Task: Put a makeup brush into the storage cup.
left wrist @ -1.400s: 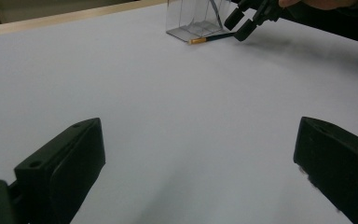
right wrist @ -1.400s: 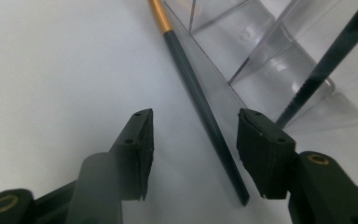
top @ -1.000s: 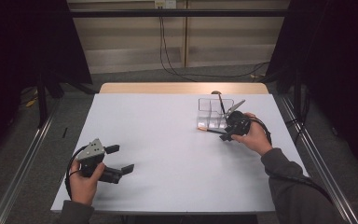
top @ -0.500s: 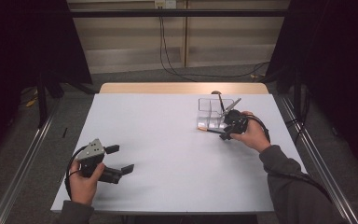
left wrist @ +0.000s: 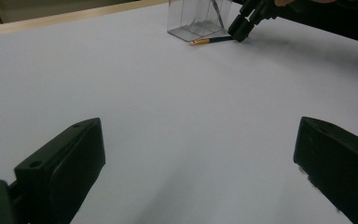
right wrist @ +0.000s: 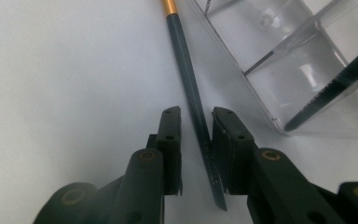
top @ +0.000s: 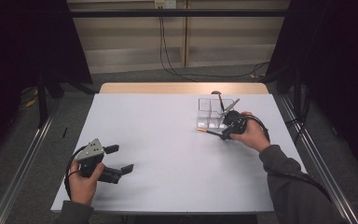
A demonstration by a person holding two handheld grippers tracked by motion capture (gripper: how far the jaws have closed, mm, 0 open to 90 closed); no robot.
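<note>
A dark green pencil (top: pixel 209 132) with a gold band lies flat on the white table (top: pixel 168 154), just in front of a clear compartmented container (top: pixel 209 114). My right gripper (top: pixel 224 136) is low over the pencil's near end. In the right gripper view the pencil (right wrist: pixel 186 56) runs between the jaws of the right gripper (right wrist: pixel 196 114), with a narrow gap on each side, so it is open. The container (right wrist: pixel 303 60) holds a dark pen (right wrist: pixel 335 79). My left gripper (top: pixel 121 158) rests wide open at the front left, and its jaws (left wrist: pixel 198 140) hold nothing.
Two long tools (top: pixel 221 101) lean out of the container's top. The left gripper view looks across bare table to the container (left wrist: pixel 191 21), the pencil (left wrist: pixel 212 40) and the right gripper (left wrist: pixel 242 25). A wooden strip (top: pixel 182 87) edges the table's far side.
The right hand has shifted very slightly toward the container, staying over the pencil. The left gripper has not moved.
</note>
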